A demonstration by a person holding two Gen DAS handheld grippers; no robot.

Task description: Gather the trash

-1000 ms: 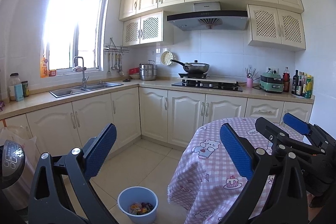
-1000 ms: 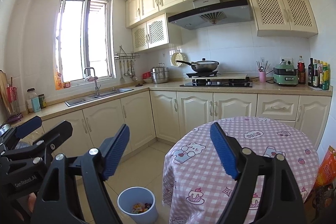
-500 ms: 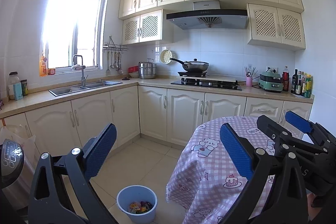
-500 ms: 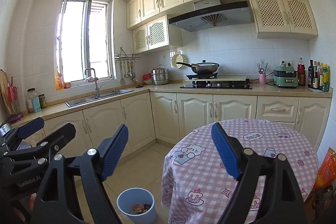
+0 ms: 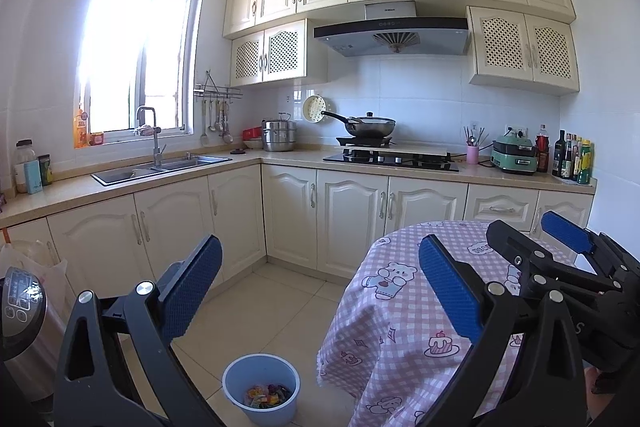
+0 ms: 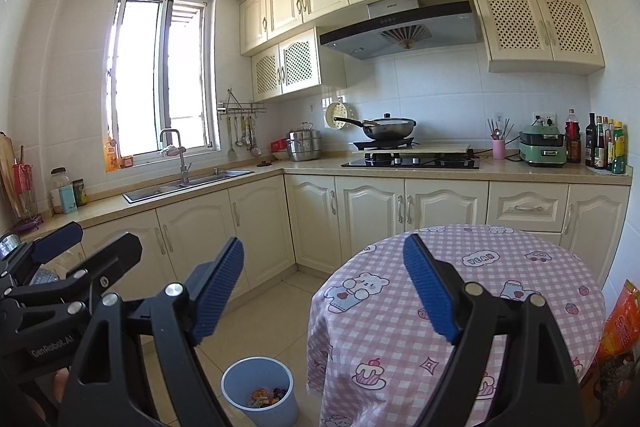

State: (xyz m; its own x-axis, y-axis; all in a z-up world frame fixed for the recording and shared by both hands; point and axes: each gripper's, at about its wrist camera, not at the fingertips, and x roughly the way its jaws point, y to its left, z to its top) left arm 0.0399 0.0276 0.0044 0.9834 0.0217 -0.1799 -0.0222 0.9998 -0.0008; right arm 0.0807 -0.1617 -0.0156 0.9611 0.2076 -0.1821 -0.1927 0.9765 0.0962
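Note:
A light blue bin (image 5: 261, 387) stands on the tiled floor left of the round table, with colourful wrappers (image 5: 267, 395) in its bottom. It also shows in the right wrist view (image 6: 260, 391). My left gripper (image 5: 318, 287) is open and empty, held high above the floor. My right gripper (image 6: 322, 291) is open and empty too, to the right of the left one and over the table's left edge. Each gripper shows in the other's view: the right one (image 5: 560, 247) and the left one (image 6: 76, 247).
The round table (image 6: 480, 291) has a pink checked cloth with cartoon prints. Cream cabinets (image 5: 352, 219) run along two walls, with a sink (image 5: 160, 169) and a hob (image 5: 392, 159). A steel appliance (image 5: 20, 323) stands at left, an orange bag (image 6: 620, 323) at right.
Both grippers have shifted slightly, and the view has drifted a little upward and closer to the cabinets. Both stay open and empty.

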